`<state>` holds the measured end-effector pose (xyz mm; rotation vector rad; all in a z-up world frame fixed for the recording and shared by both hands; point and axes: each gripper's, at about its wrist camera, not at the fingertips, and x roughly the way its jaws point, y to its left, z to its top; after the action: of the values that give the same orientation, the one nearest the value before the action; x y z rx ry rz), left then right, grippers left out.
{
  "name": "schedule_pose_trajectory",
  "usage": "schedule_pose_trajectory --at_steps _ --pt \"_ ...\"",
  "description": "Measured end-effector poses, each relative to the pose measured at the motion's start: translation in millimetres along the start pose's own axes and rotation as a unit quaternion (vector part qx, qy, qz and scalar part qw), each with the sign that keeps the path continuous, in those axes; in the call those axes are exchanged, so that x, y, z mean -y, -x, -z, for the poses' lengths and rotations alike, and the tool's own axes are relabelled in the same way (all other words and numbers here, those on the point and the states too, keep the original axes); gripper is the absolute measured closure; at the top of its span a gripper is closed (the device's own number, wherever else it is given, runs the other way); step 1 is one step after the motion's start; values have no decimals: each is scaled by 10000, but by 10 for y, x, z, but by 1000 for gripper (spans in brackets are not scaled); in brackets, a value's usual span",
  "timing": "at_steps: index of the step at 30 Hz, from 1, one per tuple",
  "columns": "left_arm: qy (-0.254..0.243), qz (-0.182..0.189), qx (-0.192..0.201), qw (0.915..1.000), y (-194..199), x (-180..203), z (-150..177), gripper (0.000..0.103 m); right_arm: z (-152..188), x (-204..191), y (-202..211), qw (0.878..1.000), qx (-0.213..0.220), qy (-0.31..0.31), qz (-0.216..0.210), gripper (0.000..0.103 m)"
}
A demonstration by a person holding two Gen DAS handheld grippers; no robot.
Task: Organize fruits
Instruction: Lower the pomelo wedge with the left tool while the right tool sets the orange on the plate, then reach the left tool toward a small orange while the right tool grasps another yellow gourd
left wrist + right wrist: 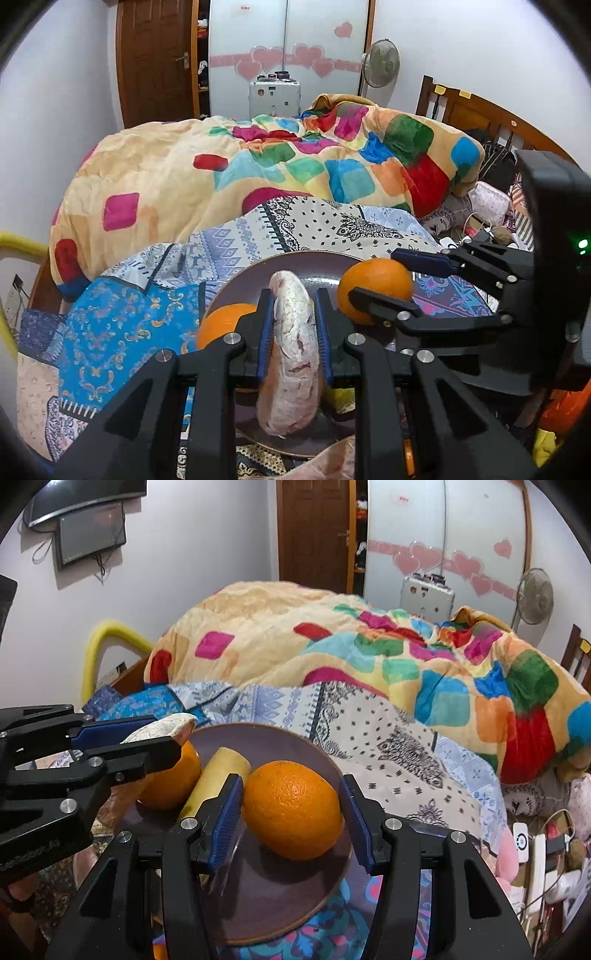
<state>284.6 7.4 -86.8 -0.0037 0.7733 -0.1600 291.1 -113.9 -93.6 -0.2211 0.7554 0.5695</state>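
A dark plate (280, 897) lies on the patterned bedsheet. My left gripper (293, 325) is shut on a pale, pink-mottled long fruit (295, 354) and holds it over the plate (243, 280). An orange (221, 323) sits at the plate's left. My right gripper (291, 812) is open, its jaws either side of a second orange (291, 808) on the plate without touching it. That orange (376, 286) also shows in the left wrist view, between the right gripper's fingers (376, 299). A yellowish long fruit (216, 782) lies between the two oranges. The left gripper (147, 744) reaches in from the left.
A colourful blanket (258, 162) is heaped on the bed behind the plate. Cables, chargers and soft items (543, 849) lie at the right. A wooden headboard (480, 110), a fan (380, 62) and a door (155, 59) stand behind.
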Motion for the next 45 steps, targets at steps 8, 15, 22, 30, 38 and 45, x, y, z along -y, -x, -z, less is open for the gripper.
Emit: schedule_pose_trajectory --at_steps 8,15,22,30,38,45 --pt "100 -31 43 9999 -27 -60 -9 82 22 -61 8 9998 -54 185 53 50" --pt "158 -39 72 9998 89 -77 29 82 21 -89 185 9998 84 158 14 49" --pt "84 -165 180 9997 417 -66 157 72 88 -185 483 9994 260 225 30 49" --pt "93 -327 231 9992 803 -63 440 49 294 -318 914 9986 433 286 -38 44" --pt "73 -448 87 9989 1029 10 839 39 619 -458 1137 9987 400 260 -181 40" --pt "-44 -474 -185 9987 1057 94 1202 35 947 -586 1102 9987 240 406 -190 30"
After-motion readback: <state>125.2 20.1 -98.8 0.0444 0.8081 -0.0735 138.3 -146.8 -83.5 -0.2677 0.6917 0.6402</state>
